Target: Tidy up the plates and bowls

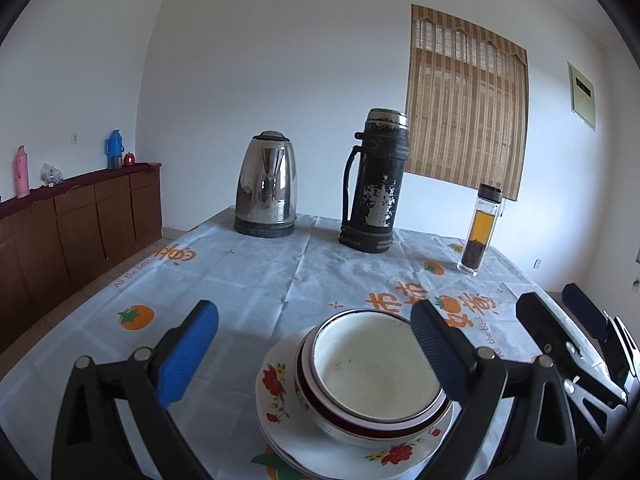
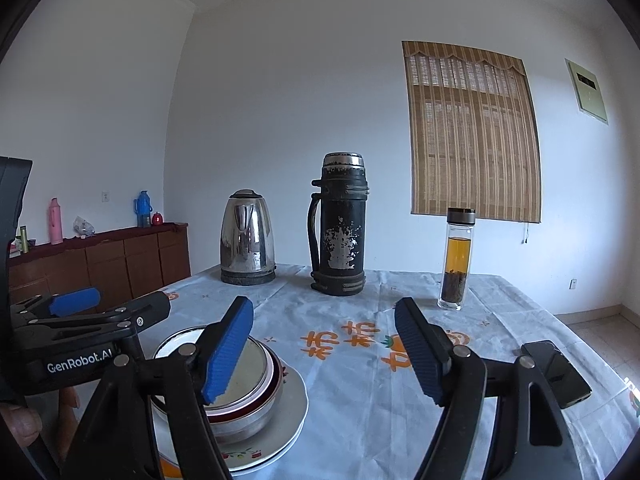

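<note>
Stacked crockery near the front edge of the tabletop point(image 1: 248, 272), seen from both wrists. Two nested bowls point(image 1: 376, 376) sit inside one another on a small pile of plates point(image 1: 276, 392), so the stacking appears complete or nearly so; no other dish lies loose in either view (the area behind the cameras is unseen). The left tool point(image 1: 316, 354) stands wide open with nothing between its ribbed blue pads, one pad just beside the upper bowl's rim; whether it touches cannot be told. The right tool point(image 2: 324, 354) is also open and empty, to the right of the stack. The bowls look like white enamel with a dark red band, rims thin and round. The plates are shallow, glossy and scalloped, printed with red flowers. The cloth is thin, creased plastic with orange fruit motifs.
</note>
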`<state>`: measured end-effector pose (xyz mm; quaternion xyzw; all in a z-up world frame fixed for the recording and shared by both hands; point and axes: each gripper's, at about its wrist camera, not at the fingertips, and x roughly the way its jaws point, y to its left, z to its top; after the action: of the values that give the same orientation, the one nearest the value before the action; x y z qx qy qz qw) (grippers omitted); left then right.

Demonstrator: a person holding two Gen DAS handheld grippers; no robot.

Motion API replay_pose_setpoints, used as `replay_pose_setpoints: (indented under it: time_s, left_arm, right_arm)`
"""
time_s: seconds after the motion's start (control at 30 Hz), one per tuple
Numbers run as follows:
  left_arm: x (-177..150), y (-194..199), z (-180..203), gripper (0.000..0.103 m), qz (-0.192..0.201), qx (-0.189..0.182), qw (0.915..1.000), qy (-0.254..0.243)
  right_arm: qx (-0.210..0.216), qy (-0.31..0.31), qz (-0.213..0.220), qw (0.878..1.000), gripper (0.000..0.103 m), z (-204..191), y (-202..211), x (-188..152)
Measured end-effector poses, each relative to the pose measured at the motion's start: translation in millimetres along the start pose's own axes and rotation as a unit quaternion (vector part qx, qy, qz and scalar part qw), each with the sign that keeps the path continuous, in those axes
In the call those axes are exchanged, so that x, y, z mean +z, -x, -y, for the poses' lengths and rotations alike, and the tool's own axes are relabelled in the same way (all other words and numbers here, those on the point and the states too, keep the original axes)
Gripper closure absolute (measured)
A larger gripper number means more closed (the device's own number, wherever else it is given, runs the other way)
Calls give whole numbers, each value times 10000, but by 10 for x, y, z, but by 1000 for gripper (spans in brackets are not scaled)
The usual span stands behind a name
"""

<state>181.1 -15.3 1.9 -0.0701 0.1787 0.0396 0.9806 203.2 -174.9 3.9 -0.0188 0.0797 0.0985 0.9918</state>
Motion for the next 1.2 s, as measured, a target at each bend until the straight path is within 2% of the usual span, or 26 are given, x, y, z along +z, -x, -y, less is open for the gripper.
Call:
replay_pose_setpoints:
  time_s: [0.57,0.97,1.2]
  left_arm:
    - [-26,-21,13,2,-29,78,9999,-85]
    - [-28,-8,95,2,-75,156,9990,-423]
    - [-18,13,89,2,-41,140,9991,-393]
  right_arm:
    - [-35,-138,15,9999,28,71,-9,-19]
    - [-60,-135,20,9999,28,67,-7,-24]
    - [-102,-173,71,9998,28,96,10,-25]
